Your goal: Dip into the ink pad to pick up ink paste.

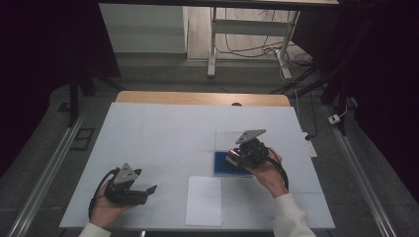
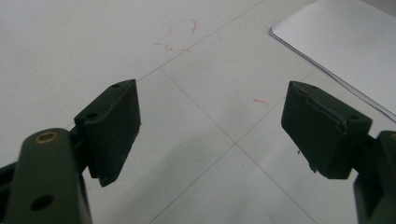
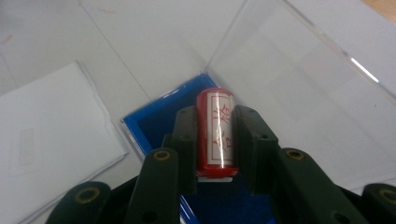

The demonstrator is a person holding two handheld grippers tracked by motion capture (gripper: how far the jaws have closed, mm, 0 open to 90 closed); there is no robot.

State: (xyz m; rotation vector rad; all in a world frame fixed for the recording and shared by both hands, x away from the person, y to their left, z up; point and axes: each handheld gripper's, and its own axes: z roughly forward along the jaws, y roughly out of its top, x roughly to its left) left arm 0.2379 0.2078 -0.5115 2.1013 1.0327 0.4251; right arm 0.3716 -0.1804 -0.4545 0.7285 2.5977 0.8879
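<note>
Stamp (image 3: 215,133), red and cylindrical, is sitting clamped in the right gripper (image 3: 215,140) over the blue ink pad (image 1: 228,164), beside the paper sheet (image 1: 204,201). At left, the left gripper (image 2: 210,130) is hovering over the tabletop (image 1: 163,133), fingers (image 2: 112,130) spread wide.

Dim, dark edges, soft close-ups

Grey floor (image 1: 163,79) fills the upper frame, dark at both edges. A white desk frame (image 1: 247,29) stands top centre, cables (image 1: 296,59) beside it.
</note>
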